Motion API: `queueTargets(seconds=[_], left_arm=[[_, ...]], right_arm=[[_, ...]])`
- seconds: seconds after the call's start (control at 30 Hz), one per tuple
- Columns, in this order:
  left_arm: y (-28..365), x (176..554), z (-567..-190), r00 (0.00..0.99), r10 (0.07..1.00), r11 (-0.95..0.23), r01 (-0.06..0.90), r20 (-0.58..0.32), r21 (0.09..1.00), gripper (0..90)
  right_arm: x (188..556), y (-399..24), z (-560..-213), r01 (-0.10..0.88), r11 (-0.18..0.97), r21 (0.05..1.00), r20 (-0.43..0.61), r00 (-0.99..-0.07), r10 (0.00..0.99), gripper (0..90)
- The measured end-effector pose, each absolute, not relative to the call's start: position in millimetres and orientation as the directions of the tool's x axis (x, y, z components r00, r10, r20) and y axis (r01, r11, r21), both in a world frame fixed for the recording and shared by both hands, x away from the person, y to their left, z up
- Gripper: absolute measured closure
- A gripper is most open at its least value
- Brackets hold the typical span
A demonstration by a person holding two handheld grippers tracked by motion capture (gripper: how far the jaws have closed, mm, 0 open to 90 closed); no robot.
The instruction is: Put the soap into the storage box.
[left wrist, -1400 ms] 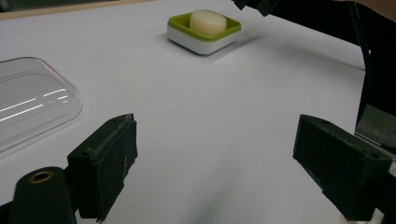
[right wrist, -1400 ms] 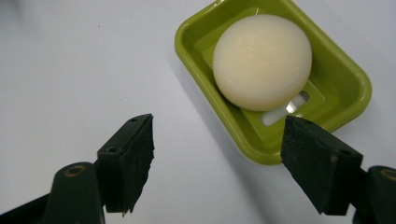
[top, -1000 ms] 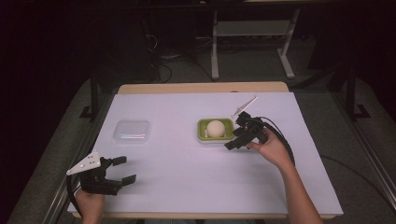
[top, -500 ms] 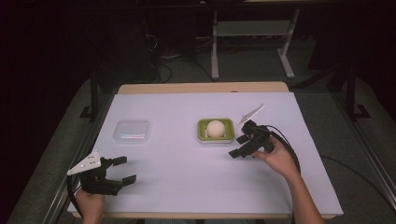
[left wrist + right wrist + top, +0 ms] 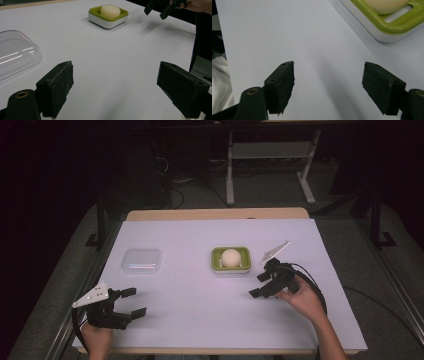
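We log both grippers spread and empty: the right gripper [image 5: 261,284] just beside the dish [image 5: 230,269] holding the soap [image 5: 231,257], the left gripper [image 5: 131,301] near the lid [image 5: 141,261]. Risk, in our judgement: a careless right swing could knock the dish and slide it. The left gripper view shows the lid [image 5: 15,56] is clear and domed, which the high view barely resolves.

Soap [image 5: 230,256] sits in dish [image 5: 217,265], mid worktop [image 5: 200,320]. Lid [image 5: 141,260] lies well left of dish. Right gripper [image 5: 260,284] just right of dish, nearer the person. Left gripper [image 5: 133,302] at near left corner, before lid.
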State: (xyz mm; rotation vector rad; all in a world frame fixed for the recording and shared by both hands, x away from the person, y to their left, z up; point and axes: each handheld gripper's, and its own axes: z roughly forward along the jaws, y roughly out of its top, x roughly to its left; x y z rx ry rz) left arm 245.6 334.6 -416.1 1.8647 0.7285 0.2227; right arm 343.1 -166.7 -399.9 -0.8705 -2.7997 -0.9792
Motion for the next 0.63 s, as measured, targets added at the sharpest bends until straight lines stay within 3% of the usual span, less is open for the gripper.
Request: queueTargets(seconds=[0.63], left_arm=[[333, 245, -416, 0.795, 0.580, -0.246, 0.382, -0.181, 0.891, 13.0]], right_arm=[[289, -191, -422, 0.546, 0.571, 0.612, 0.240, -0.817, 0.524, 22.6]])
